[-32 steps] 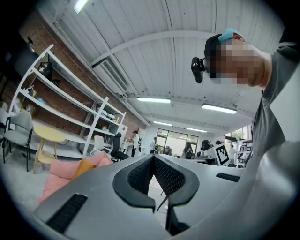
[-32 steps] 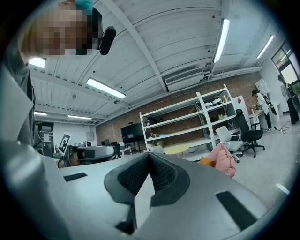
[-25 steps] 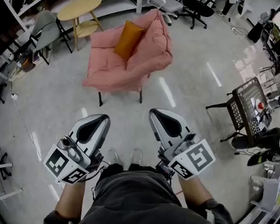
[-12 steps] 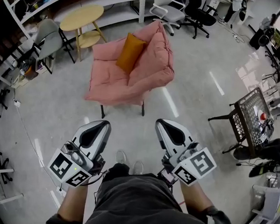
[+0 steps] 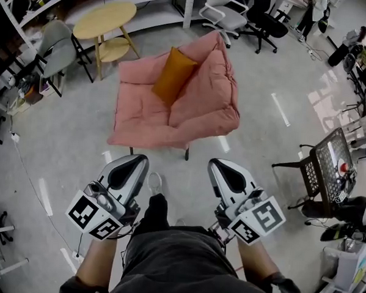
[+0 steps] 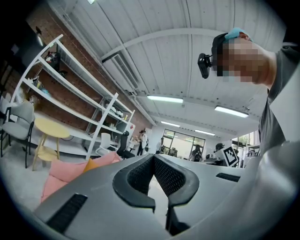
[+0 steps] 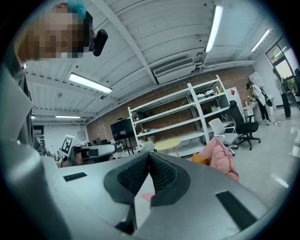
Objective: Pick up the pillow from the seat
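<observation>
An orange pillow (image 5: 173, 74) leans against the backrest of a pink padded chair (image 5: 191, 112) ahead of me on the floor. Its edge also shows as the pillow (image 6: 92, 164) in the left gripper view and the pillow (image 7: 200, 159) in the right gripper view. My left gripper (image 5: 134, 163) and right gripper (image 5: 219, 168) hang side by side near my body, well short of the chair's front edge. Both have their jaws together with nothing between them.
A round yellow side table (image 5: 105, 19) and a grey chair (image 5: 59, 41) stand left of the pink chair. Office chairs (image 5: 230, 13) stand behind it, with white shelving along the wall. A black mesh table (image 5: 326, 162) sits at the right.
The pink chair has come nearer and lower in the head view as I step toward it. Both grippers keep their place in front of me, still shut.
</observation>
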{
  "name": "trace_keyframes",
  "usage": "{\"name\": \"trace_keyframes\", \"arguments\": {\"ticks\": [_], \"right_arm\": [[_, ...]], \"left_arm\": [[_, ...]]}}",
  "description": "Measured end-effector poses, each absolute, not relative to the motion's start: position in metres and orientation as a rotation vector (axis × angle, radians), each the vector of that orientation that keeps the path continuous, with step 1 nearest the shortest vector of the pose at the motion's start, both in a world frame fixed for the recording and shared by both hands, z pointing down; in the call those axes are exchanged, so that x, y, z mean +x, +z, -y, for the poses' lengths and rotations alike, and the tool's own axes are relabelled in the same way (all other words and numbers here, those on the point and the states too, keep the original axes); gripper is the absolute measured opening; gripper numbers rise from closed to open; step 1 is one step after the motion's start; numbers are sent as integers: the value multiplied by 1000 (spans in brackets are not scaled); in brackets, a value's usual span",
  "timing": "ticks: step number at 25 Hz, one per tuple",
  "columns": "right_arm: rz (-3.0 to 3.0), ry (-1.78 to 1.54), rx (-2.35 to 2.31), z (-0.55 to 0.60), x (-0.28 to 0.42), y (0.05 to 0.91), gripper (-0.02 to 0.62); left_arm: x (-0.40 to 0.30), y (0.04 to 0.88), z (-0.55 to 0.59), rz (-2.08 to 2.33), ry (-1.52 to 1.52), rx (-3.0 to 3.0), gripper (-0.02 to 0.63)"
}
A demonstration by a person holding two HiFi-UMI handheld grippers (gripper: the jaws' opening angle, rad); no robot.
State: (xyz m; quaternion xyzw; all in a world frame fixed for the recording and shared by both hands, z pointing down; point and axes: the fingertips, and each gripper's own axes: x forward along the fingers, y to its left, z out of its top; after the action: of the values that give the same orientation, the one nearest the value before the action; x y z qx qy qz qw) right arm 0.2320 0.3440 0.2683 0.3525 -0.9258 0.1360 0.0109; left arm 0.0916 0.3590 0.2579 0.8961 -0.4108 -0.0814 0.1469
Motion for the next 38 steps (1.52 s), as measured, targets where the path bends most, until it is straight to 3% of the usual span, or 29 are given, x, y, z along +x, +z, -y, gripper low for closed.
{"name": "trace_keyframes", "arguments": {"ticks": [18, 29, 38], "right_arm": [[2784, 445, 1175, -101, 93, 281, 8], [2755, 523, 1206, -25, 97, 303, 8], [2753, 657, 1061, 70, 113, 368, 8]], "left_arm": [[-47, 285, -103, 1068, -186, 2560, 9], [-45, 334, -17, 1051, -78, 2510, 9], [-33, 456, 120, 1060, 143, 2481, 17]]}}
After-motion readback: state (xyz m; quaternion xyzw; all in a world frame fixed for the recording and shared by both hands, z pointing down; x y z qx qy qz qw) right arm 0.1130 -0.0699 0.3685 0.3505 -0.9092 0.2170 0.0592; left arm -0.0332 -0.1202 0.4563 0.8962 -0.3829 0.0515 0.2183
